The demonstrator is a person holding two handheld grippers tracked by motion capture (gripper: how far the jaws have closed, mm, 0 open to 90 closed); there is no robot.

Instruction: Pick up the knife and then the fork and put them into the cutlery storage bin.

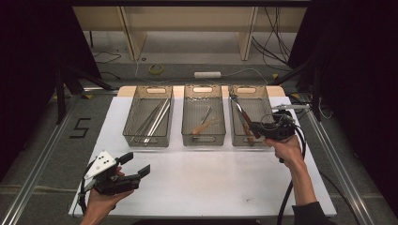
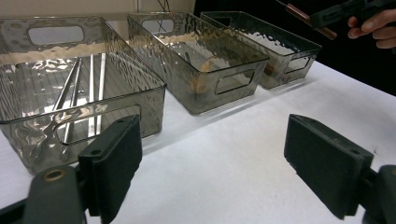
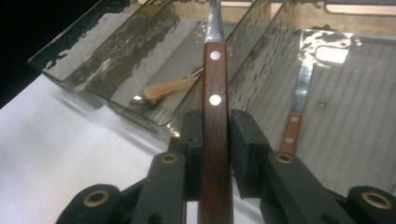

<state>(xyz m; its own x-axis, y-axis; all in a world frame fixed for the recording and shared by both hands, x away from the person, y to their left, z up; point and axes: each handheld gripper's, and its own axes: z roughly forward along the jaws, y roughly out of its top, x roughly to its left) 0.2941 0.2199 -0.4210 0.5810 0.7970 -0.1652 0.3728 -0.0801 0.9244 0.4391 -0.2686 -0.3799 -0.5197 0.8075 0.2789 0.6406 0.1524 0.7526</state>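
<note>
Three bins (image 1: 202, 140) are lined along the tabletop's far edge. A knife (image 3: 215, 116) is clamped by the right gripper (image 3: 215, 140) over the right bin (image 1: 268, 96); the left gripper (image 2: 212, 158) is held wide, empty. If tilted, the knife could be caught on the rim.

High view looks down over the table (image 1: 197, 178); both gripper views sit low, sharing the bins (image 2: 196, 60).
</note>
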